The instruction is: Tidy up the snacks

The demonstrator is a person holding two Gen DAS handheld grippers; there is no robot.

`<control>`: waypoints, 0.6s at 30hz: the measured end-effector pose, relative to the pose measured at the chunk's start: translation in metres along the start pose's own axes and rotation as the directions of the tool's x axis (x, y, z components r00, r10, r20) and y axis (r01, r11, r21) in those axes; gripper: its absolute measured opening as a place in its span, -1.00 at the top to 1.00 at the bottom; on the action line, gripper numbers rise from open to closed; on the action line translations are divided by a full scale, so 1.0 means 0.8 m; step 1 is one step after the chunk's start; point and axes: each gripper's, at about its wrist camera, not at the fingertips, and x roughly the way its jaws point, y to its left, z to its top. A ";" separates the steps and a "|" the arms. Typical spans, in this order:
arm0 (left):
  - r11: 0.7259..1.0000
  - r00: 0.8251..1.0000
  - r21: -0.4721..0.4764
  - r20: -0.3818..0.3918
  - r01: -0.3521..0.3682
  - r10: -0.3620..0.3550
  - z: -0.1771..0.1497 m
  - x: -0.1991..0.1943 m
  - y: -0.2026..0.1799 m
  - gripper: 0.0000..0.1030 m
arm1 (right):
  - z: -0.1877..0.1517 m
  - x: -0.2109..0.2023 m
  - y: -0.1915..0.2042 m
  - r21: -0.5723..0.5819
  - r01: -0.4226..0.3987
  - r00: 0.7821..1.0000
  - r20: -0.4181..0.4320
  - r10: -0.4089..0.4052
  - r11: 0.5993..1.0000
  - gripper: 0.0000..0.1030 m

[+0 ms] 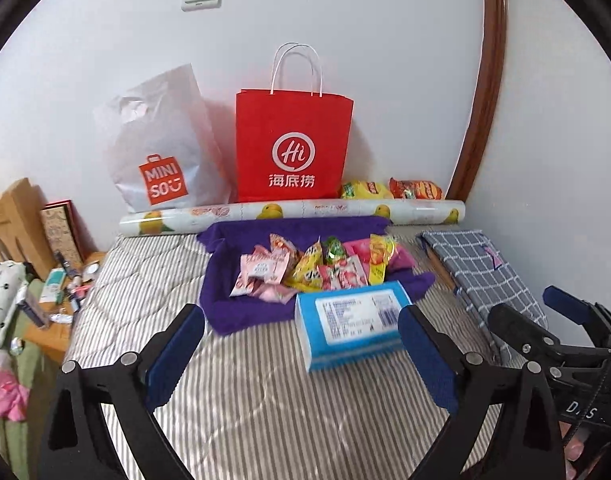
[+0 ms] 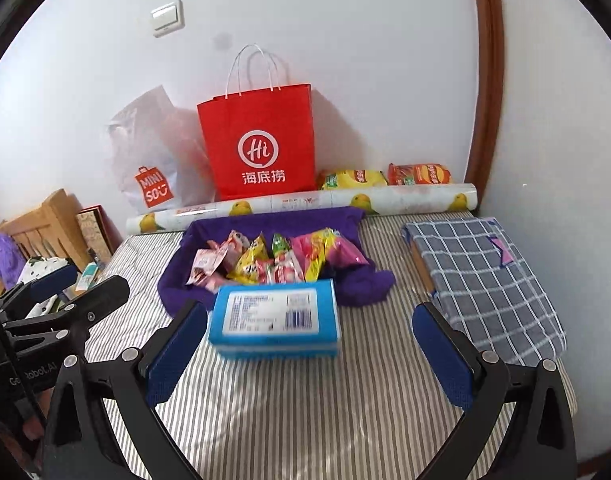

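Observation:
Several small snack packets (image 1: 305, 268) in pink, yellow and green lie piled on a purple cloth (image 1: 221, 304) on the striped bed; they also show in the right wrist view (image 2: 273, 262). A blue box with a white label (image 1: 351, 322) lies in front of the pile, also in the right wrist view (image 2: 273, 322). My left gripper (image 1: 301, 356) is open and empty, hovering just short of the box. My right gripper (image 2: 309, 354) is open and empty, also short of the box. Each gripper shows at the edge of the other's view.
A red paper bag (image 1: 293, 140) and a white MINISO bag (image 1: 161, 148) stand against the wall. A patterned roll (image 1: 289, 214) lies before them, with two chip bags (image 1: 389, 190) behind it. A checked grey bundle (image 2: 481, 280) lies right. A cluttered wooden stand (image 1: 53, 300) is left.

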 end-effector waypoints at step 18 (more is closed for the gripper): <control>0.998 0.998 0.050 0.058 -0.029 0.026 -0.044 -0.102 -0.055 -0.90 | -0.063 -0.127 -0.036 0.038 0.022 0.998 0.053 -0.024 0.999 -1.00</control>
